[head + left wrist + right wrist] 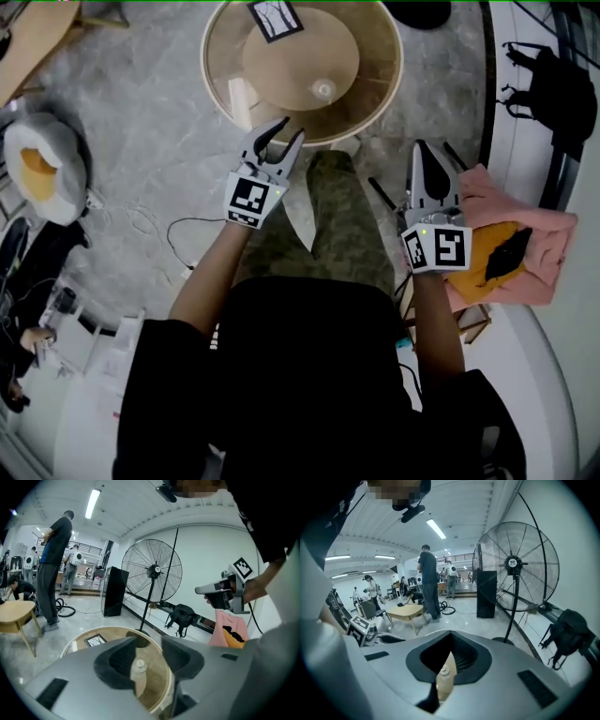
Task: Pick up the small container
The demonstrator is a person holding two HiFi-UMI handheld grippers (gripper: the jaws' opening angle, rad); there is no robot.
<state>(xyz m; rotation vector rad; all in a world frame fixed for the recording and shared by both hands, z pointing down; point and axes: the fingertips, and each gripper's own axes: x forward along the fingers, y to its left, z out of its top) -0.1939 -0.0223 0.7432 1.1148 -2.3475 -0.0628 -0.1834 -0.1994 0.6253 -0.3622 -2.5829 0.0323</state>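
The small container, pale and clear with a round cap, stands near the middle of a round glass-topped wooden table. My left gripper hangs just short of the table's near rim, its jaws open a little with nothing between them. Through their gap in the left gripper view the container shows farther off. My right gripper is off to the right of the table, over the floor, with its tips together and empty. In the right gripper view the container shows through the slit below the tips.
A black-and-white marker card lies on the table's far side. A big floor fan and a black box stand beyond the table. A pink cloth with a yellow item is at right, an egg-shaped cushion at left. People stand farther back.
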